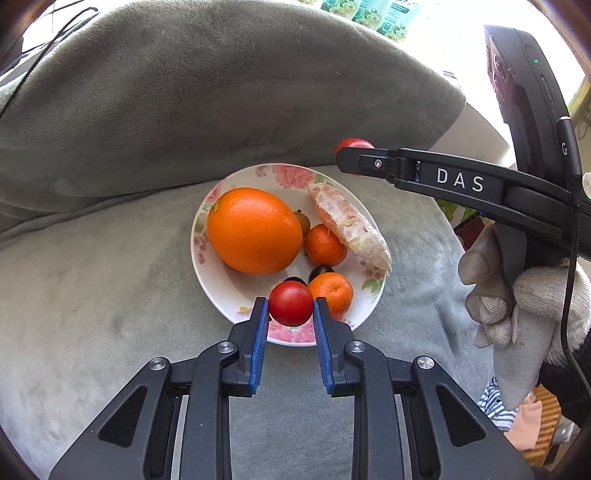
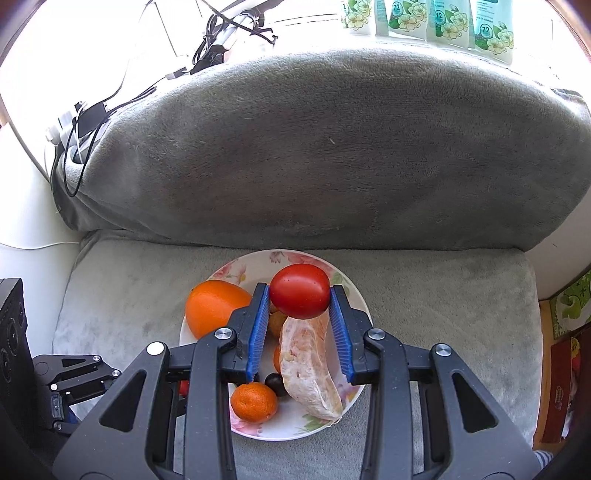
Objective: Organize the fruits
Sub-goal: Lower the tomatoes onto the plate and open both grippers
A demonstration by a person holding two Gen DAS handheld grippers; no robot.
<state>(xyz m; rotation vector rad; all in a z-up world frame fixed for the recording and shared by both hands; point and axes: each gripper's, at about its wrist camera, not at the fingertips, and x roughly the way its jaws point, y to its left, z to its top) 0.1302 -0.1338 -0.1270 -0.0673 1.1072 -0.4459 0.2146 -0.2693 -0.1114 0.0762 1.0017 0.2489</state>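
A flowered white plate [image 1: 218, 291] [image 2: 354, 291] lies on a grey cushioned seat. On it are a large orange [image 1: 255, 230] [image 2: 214, 308], two mandarins [image 1: 325, 245] [image 2: 253, 402], a peeled citrus piece [image 1: 351, 225] [image 2: 310, 373] and small dark fruits [image 1: 320, 271]. My left gripper [image 1: 290, 303] is shut on a small red tomato [image 1: 290, 303] over the plate's near rim. My right gripper [image 2: 300, 291] is shut on a larger red tomato [image 2: 300, 291] above the plate; in the left wrist view it reaches in from the right, its tomato [image 1: 352, 143] showing beyond the far rim.
A grey backrest cushion [image 2: 332, 147] rises right behind the plate. Cables and a power strip [image 2: 85, 122] lie at the back left, flowered packets [image 2: 428, 18] along the back. A gloved hand [image 1: 517, 295] holds the right gripper. The left gripper's body [image 2: 74, 373] sits left of the plate.
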